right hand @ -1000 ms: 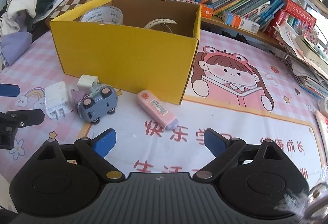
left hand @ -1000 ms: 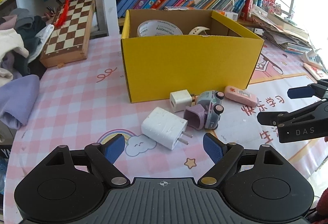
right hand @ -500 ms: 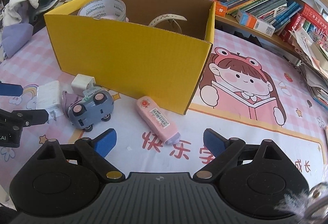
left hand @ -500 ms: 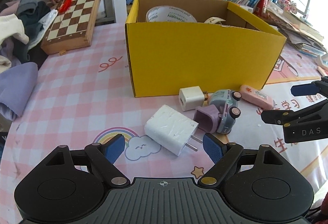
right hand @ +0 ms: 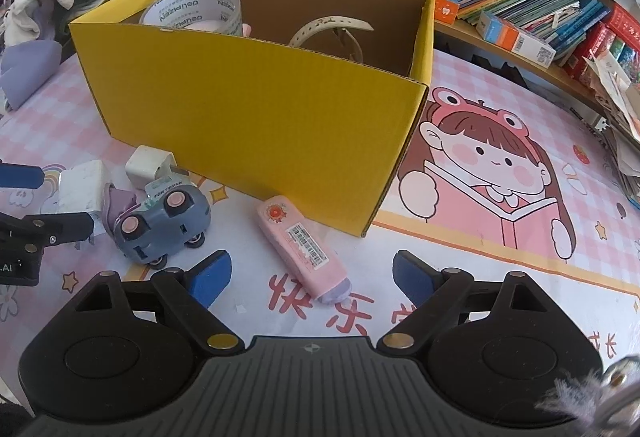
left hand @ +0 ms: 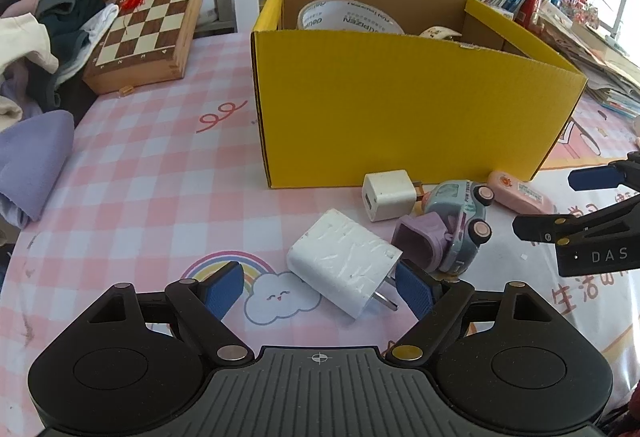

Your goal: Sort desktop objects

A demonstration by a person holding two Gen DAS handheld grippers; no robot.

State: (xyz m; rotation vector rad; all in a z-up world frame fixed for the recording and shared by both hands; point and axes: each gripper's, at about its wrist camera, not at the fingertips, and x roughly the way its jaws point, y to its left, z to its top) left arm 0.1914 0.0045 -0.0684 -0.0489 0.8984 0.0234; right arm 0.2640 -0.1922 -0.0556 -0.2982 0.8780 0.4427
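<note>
Beside the yellow box (left hand: 408,109) on the tabletop (left hand: 160,173), the left gripper (left hand: 320,289) is straddling the large white charger (left hand: 344,263), fingers released; the right gripper (right hand: 312,277) is hovering spread over the pink eraser (right hand: 302,243).

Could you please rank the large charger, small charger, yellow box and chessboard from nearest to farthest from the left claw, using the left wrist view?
1. Large charger: between the left claw's open fingers, toward the right one.
2. Small charger: ahead, slightly right, by the box.
3. Yellow box: behind the small charger.
4. Chessboard: far back, left.
</note>
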